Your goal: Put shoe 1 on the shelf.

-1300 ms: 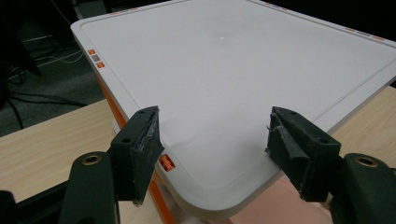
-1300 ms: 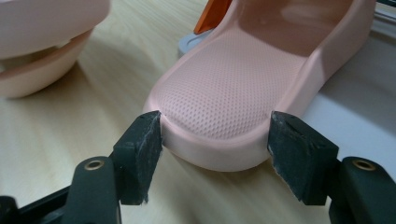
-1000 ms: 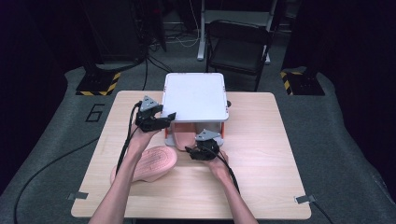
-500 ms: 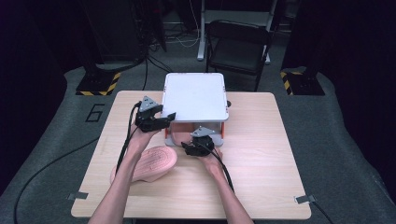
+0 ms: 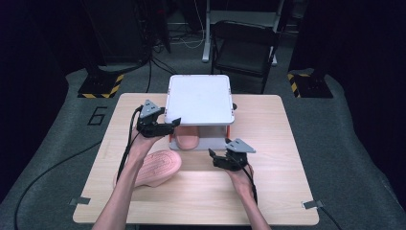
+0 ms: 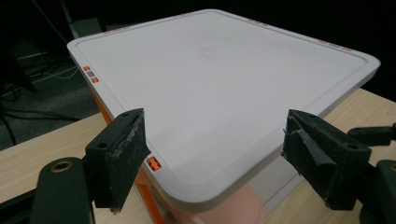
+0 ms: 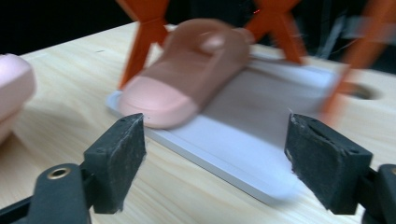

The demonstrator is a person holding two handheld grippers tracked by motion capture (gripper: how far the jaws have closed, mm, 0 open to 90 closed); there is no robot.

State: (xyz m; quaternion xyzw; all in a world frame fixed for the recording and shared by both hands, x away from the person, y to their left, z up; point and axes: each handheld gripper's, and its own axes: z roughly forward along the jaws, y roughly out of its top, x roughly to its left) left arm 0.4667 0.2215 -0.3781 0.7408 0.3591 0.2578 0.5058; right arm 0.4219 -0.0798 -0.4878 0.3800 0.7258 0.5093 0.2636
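Backing right gripper (image 5: pixel 221 155) off slipper (image 5: pixel 187 140), fingers just opened, empty

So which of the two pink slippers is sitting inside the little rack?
The slipper on the rack's lower shelf, under its white top. The other slipper lies sole-up on the table.

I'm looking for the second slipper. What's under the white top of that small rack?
Under the white top, a pink slipper lies on the lower shelf, its toe poking out the front. From above the top covers its back half.

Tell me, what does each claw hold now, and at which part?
Nothing: left claw and right claw have just opened, both empty.
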